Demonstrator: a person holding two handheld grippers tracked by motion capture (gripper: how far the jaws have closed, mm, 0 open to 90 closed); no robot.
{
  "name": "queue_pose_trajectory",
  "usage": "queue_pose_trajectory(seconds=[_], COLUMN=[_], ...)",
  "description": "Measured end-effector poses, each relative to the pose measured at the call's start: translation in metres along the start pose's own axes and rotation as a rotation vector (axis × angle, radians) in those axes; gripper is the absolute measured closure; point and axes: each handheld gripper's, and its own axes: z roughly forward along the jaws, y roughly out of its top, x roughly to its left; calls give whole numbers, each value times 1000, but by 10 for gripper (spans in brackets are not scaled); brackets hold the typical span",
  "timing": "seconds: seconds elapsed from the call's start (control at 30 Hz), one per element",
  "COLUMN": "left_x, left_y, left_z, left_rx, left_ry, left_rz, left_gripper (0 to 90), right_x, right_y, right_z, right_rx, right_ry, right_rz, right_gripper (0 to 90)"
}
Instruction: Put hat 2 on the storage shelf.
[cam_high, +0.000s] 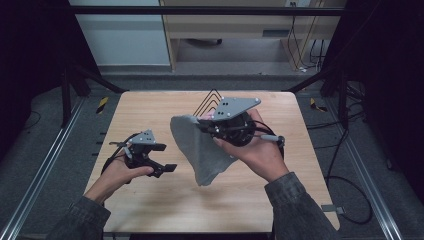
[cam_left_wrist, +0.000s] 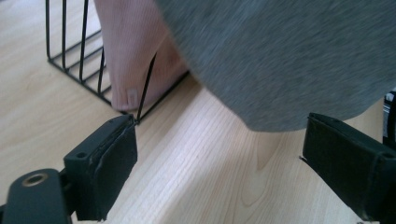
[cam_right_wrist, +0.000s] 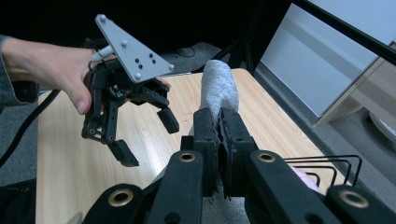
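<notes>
Table (cam_high: 150, 200): I see pale wood carrying everything; it is my landmark.
Wire rack (cam_high: 210, 100): black, standing at the table's far middle, a pink cloth (cam_left_wrist: 135, 56) inside it.
Grey cloth (cam_high: 195, 150): hanging above the table's middle, its top edge pinched in my right claw, lower end dangling.
Right claw (cam_right_wrist: 219, 135): clenched on the grey cloth, raised over the table.
Left claw (cam_high: 167, 157): released, jaws wide apart, empty, at the table's left, just beside the cloth's hanging end.
</notes>
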Motion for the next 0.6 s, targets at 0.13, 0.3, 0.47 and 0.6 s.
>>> queue_pose_trajectory(seconds=[0.13, 0.3, 0.47, 0.6], left_x=[-1, 0, 6, 10], left_y=[8, 19, 30, 35], left_z=[-3, -4, 1, 6], left_rx=[-6, -12, -6, -20], left_ry=[-2, 2, 8, 0], left_rz=[16, 35, 66, 67], left_gripper=[104, 120, 136, 158], right_x=[-3, -4, -4, -3], right_y=[3, 3, 4, 4], right_z=[-2, -4, -5, -5], right_rx=[-8, -6, -8, -7], right_ry=[-8, -14, -11, -8], right_rz=[5, 10, 5, 4], right_gripper=[866, 866, 866, 866])
